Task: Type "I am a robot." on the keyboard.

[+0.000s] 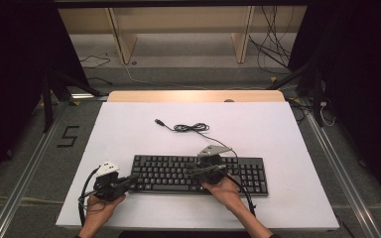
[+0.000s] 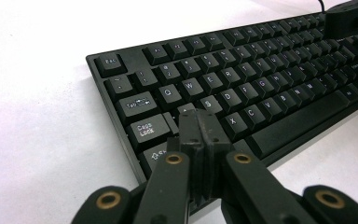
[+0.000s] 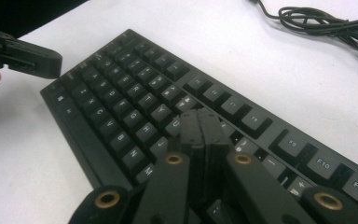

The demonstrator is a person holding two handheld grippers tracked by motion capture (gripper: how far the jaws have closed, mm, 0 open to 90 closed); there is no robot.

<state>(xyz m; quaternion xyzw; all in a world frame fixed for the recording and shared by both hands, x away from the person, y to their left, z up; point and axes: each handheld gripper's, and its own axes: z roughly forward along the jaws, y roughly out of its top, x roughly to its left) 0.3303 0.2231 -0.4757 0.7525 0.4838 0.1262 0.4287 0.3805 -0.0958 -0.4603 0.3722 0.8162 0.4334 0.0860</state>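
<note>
A white tabletop (image 1: 129,129) in a dim room. The left hand-held gripper (image 2: 199,123), jaws pressed together on nothing, hovers over the left end of a black keyboard (image 1: 198,174), near the A key. The right hand-held gripper (image 3: 200,126), jaws likewise together, sits over the keyboard's middle. The keyboard's coiled cable (image 1: 191,128) lies behind.

Bright overhead light, glaring white tabletop, dark surroundings, soft focus

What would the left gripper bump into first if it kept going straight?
Probably the keyboard. The left gripper, jaws shut, points at its left-hand keys, near A and S; how close it is is unclear.
</note>
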